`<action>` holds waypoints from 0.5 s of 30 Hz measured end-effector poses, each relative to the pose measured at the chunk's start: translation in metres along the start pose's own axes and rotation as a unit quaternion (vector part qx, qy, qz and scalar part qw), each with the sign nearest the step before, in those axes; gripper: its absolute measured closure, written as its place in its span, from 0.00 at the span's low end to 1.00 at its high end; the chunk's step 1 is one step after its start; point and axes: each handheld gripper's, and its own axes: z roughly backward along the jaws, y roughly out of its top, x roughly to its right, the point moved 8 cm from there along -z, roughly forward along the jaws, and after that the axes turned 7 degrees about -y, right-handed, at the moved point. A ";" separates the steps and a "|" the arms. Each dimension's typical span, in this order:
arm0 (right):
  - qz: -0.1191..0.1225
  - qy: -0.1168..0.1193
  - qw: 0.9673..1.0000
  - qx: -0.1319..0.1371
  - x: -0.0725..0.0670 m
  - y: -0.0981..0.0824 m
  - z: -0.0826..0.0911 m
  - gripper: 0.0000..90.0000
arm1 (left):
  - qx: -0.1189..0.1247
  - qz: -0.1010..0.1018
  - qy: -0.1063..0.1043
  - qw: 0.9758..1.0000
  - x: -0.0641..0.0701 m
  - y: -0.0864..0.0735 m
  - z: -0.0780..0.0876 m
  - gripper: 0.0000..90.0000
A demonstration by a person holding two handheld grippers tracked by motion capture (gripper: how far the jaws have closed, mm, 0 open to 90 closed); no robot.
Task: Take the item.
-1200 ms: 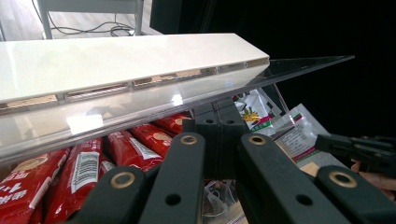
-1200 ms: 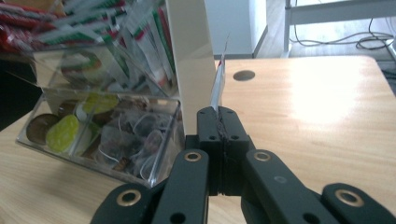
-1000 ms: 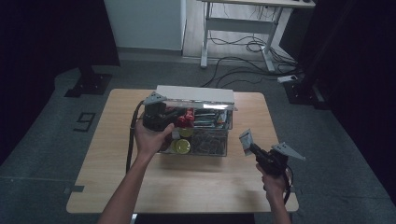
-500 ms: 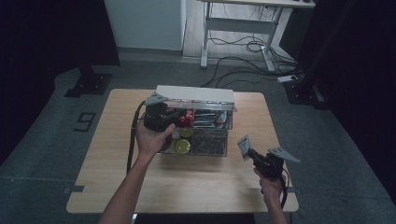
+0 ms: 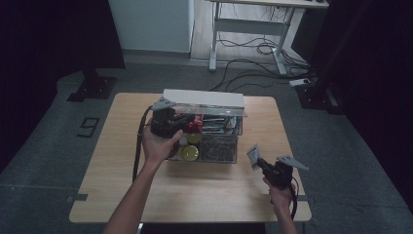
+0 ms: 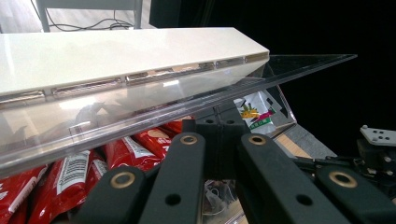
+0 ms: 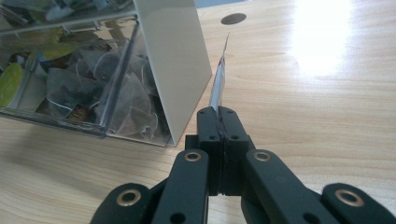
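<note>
On the wooden desk [image 5: 122, 195], the right gripper [image 5: 259, 163], jaws pinching a sachet [image 7: 218, 84], has sunk beside the clear box [image 5: 219, 146] (sachet apparently taken out); the left gripper [image 6: 219, 135], jaws pressed together, props the lid [image 6: 140, 70].

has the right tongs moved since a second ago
Yes. The right tongs, shut on a small packet, have sunk toward the table's near edge, away from the clear box.
</note>
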 end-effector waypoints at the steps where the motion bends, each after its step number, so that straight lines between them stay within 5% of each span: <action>1: -0.001 -0.001 1.000 -0.002 0.001 -0.001 -0.001 0.99 | 0.000 0.000 0.000 1.000 0.000 0.000 0.000 1.00; 15: -0.008 -0.015 1.000 -0.019 0.014 -0.013 -0.011 0.99 | -0.003 0.000 -0.002 1.000 0.001 -0.002 -0.002 1.00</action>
